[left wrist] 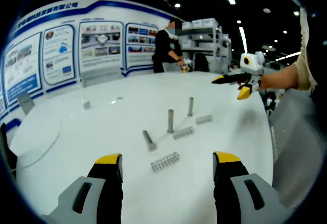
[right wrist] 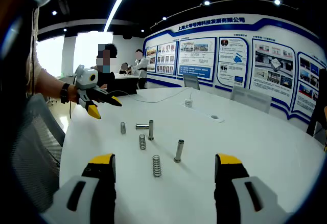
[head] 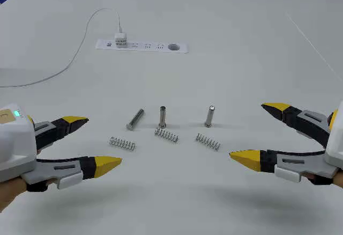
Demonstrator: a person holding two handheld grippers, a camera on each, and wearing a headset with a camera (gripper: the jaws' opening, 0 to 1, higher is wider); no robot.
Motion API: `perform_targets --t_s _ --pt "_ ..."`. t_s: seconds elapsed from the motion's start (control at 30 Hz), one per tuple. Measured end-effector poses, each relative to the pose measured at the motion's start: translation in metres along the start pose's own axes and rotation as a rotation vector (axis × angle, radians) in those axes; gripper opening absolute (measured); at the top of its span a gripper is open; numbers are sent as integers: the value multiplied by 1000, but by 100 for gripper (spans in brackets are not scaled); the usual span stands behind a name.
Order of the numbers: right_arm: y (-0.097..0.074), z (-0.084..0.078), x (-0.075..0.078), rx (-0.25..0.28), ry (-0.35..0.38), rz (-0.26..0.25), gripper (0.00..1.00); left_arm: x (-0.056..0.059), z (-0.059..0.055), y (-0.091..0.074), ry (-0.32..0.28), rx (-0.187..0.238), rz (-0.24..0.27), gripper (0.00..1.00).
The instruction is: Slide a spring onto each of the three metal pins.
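– Springs (head: 166, 134) first: where do they lie?

– All three lie flat on the white table (head: 225, 192), in a row across the head view, none of them on a pin. The left spring (head: 122, 143) is near the flanged end of the left pin (head: 135, 119), which lies on its side. The middle spring (head: 166, 134) is just beside the foot of the middle pin (head: 162, 116). The right spring (head: 207, 141) is near the foot of the right pin (head: 210, 116). Those two pins stand upright.

– And the tools?

– The left gripper (head: 103, 140) is off to the left of the row, its jaws spread wide with nothing between them. The right gripper (head: 247, 130) faces it from the right, its jaws just as wide and just as bare. Both are well apart from the parts, yellow tips pointing inward.

– What lies beyond the pins?

– A white power strip (head: 142, 45), with a white charger (head: 120, 38) plugged in near its left end. A white cable (head: 69, 63) curves away from the charger to the left.

– Farther out?

– In the gripper views there is a wall of blue-and-white display boards (right wrist: 240, 55), and a person (left wrist: 166, 50) stands past the far edge of the table.
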State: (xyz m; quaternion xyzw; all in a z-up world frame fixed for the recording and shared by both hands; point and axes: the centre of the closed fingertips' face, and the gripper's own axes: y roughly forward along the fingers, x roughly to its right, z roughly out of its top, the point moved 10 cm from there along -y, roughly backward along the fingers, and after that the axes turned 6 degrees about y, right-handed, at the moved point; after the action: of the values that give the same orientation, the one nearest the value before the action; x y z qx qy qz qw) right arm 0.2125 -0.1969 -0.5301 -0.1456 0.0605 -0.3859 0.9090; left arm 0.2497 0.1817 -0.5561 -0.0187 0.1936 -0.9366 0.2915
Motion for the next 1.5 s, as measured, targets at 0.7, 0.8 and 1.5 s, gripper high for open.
perform_targets --t_s 0.7,0.8,1.5 --pt "0 -4 2 -12 7 -10 79 -1 1 2 -2 -9 -11 72" --pt "0 -4 3 -12 9 -9 79 -2 2 2 0 -9 -9 72" --pt "0 -3 0 -10 10 -19 78 -26 24 17 36 -71 -15 59"
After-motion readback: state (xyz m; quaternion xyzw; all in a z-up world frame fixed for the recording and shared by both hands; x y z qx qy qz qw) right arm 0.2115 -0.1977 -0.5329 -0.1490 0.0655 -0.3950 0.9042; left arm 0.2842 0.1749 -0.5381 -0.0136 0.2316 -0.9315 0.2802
